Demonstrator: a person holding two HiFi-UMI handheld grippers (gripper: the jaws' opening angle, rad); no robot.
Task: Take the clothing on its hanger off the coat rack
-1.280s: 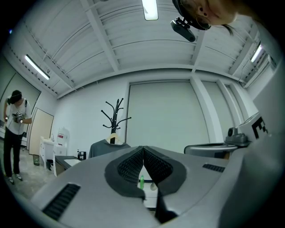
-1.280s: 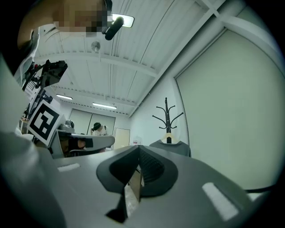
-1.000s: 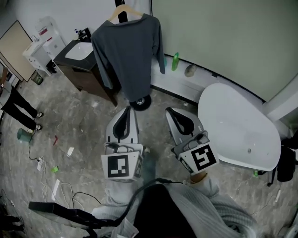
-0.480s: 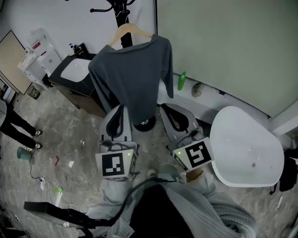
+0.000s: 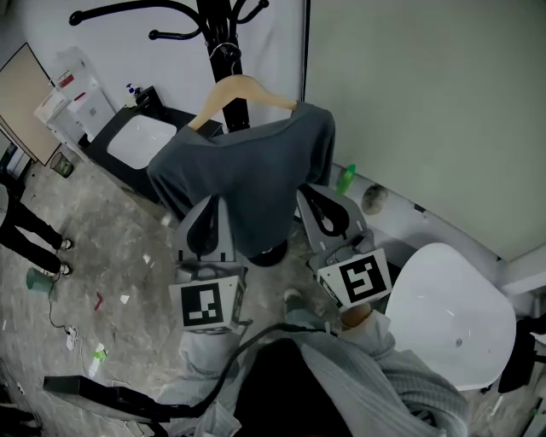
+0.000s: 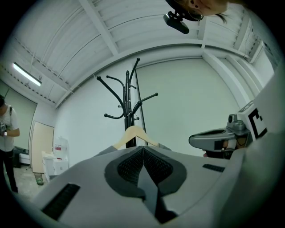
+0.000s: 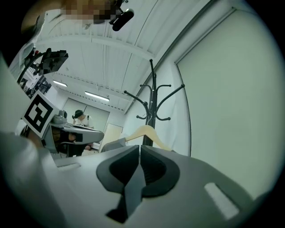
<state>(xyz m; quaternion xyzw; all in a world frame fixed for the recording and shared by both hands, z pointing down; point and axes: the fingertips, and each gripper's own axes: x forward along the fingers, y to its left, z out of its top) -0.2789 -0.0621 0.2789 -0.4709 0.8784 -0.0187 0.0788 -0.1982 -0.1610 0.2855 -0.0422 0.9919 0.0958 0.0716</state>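
A dark grey long-sleeved shirt [image 5: 247, 179] hangs on a wooden hanger [image 5: 243, 88] hooked on a black coat rack [image 5: 213, 17]. My left gripper [image 5: 209, 206] is shut and empty, pointing up at the shirt's lower left part. My right gripper [image 5: 317, 201] is also shut and empty, just right of the shirt's hem. In the left gripper view the shut left gripper [image 6: 143, 149] sits below the hanger [image 6: 133, 133] and rack [image 6: 128, 98]. The right gripper view shows the closed right gripper [image 7: 140, 149] under the hanger [image 7: 144, 132].
A white bathtub [image 5: 452, 316] stands at the right. A dark vanity with a white sink [image 5: 141, 141] is left of the rack. A green bottle [image 5: 345, 179] sits on the ledge by the wall. A person's legs [image 5: 30, 224] show at far left; cables lie on the floor.
Both grippers have come forward and up to the shirt's lower edge. The view has lifted, bringing the rack's top hooks into sight. Both stay shut.
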